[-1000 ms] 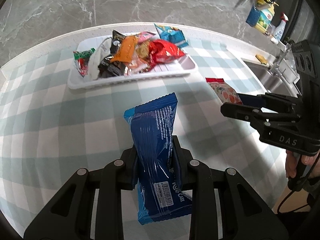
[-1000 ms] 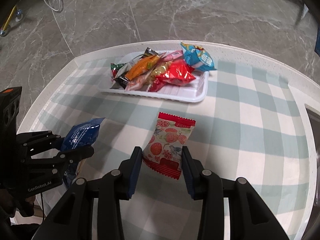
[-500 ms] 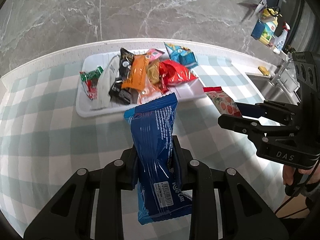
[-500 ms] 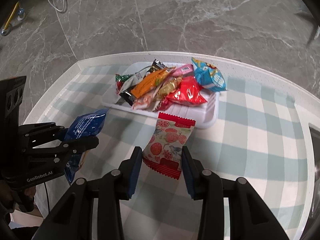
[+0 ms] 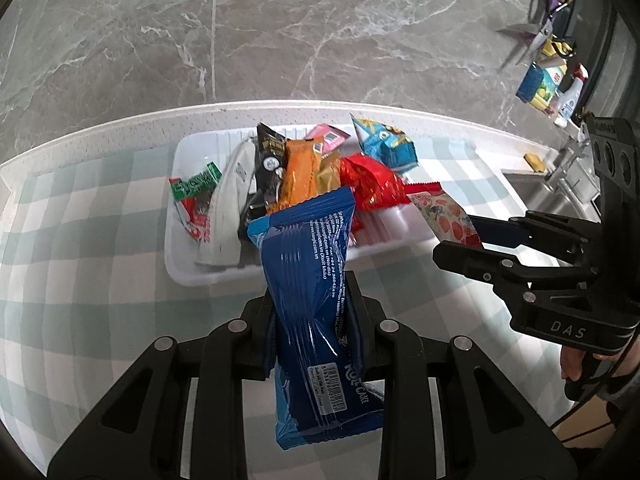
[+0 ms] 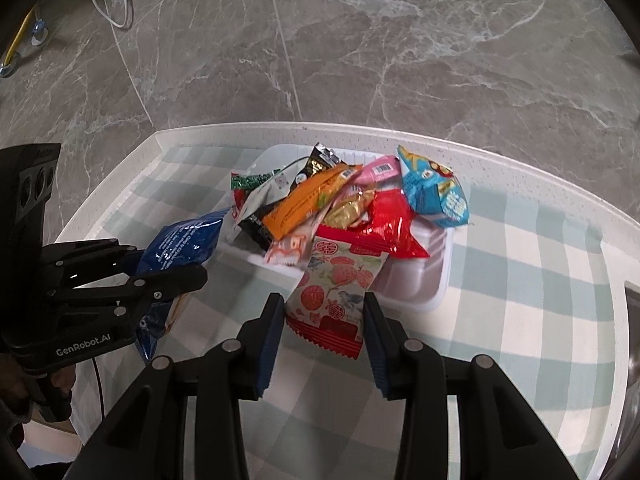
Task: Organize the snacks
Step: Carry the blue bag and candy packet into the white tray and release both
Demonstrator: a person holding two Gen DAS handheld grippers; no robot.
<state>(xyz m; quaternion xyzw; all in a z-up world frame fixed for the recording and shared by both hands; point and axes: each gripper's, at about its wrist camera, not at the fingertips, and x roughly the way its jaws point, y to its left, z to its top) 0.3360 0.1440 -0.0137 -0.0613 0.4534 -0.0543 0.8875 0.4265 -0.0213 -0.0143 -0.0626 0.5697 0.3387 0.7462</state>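
Surface [image 6: 540, 240]: checked cloth, white rim along the far edge, stone floor beyond. White tray [image 5: 176, 248] sits near that far edge, long side roughly parallel to it. Open cloth to the left of the tray and in front of it; a sink [image 5: 536, 192] borders the right end of the surface.

Tray contents: heap of packets filling the middle and right; the light-blue packet [image 6: 436, 192] overhangs the far right corner. The tray's left end in the left wrist view is partly bare.

Left tongs [image 5: 312, 320]: pinching the blue cake packet [image 5: 312, 280] at mid-length, pointing steeply down. The packet's top end projects over the tray's near rim.

Right tongs [image 6: 324, 320]: pinching the red-and-white fruit packet [image 6: 340, 288] by its sides, also angled steeply down. The packet's upper end lies above the tray's near wall, in front of the red packet [image 6: 388, 224].

The two tongs stand side by side, near but apart. A hand [image 5: 576, 364] shows on the right tool's grip.
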